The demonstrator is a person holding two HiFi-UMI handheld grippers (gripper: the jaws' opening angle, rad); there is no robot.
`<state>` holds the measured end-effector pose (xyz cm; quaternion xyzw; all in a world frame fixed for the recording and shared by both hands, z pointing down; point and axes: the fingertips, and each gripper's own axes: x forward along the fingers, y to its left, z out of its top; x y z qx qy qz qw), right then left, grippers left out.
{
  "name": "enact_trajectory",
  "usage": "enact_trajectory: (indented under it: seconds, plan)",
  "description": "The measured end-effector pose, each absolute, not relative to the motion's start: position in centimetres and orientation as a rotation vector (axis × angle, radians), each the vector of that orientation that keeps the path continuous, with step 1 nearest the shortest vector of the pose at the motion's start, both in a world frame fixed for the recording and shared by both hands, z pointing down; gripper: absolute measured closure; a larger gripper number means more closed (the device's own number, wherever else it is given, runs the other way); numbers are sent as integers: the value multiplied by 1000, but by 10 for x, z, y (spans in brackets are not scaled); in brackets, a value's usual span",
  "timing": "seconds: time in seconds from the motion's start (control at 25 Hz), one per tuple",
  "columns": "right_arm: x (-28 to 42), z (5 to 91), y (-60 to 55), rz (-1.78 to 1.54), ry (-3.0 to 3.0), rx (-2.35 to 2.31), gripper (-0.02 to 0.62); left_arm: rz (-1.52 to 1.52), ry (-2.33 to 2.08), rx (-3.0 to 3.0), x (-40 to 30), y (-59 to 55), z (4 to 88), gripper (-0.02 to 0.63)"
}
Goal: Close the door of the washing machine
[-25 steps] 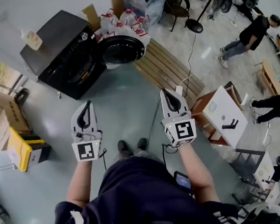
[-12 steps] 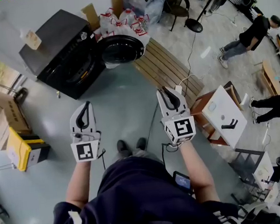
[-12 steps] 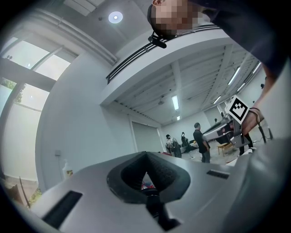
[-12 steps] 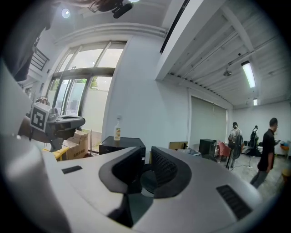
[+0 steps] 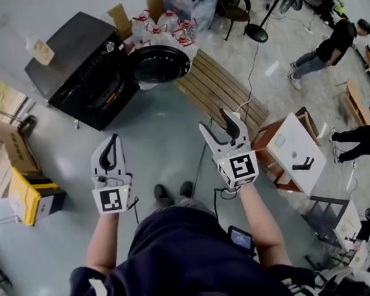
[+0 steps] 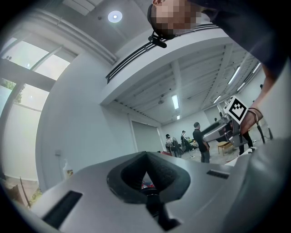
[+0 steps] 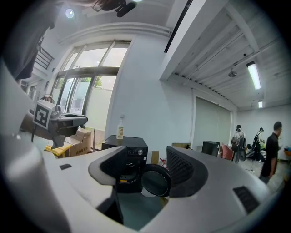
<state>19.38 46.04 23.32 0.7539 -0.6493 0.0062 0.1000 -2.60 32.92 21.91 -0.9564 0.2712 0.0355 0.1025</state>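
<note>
The black washing machine (image 5: 86, 69) stands against the wall at the far left, well ahead of both grippers. Its round door (image 5: 161, 65) hangs open, swung out to the right. In the right gripper view the washing machine (image 7: 129, 152) and its door (image 7: 156, 180) show between the jaws, far off. My right gripper (image 5: 219, 129) is open; its jaws have just been opening and nothing is between them. My left gripper (image 5: 110, 151) is shut and empty, held level beside the right one. In the left gripper view its jaw tips (image 6: 146, 157) meet.
A wooden slatted platform (image 5: 222, 95) lies right of the door. Bagged goods (image 5: 160, 29) sit behind the door. A white table (image 5: 299, 152) is at the right, and cardboard boxes (image 5: 3, 148) and a yellow box (image 5: 27, 195) at the left. A person (image 5: 332, 48) stands far right. A bottle (image 5: 42, 52) stands on the machine.
The right gripper's jaws have spread apart from shut to open. The left gripper and the washing machine door have not moved.
</note>
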Motion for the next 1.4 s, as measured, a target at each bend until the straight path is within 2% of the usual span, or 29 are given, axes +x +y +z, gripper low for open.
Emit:
enact_trajectory:
  seconds: [0.2,0.52,1.0,1.4]
  plan:
    - [192,234,461,40,-1968,2205,260,110,800,-2820,-25,331,220,583]
    - [194,231,460,47,-2012,2207,229,96,807,-2817,-24,330,221,583]
    - [199,238,457,40,-2036,2153,224,84,823,-2809,-23,330,224,583]
    - [243,256,453,60,-2080,2086,225,47,895,-2780,-4,341,227,583]
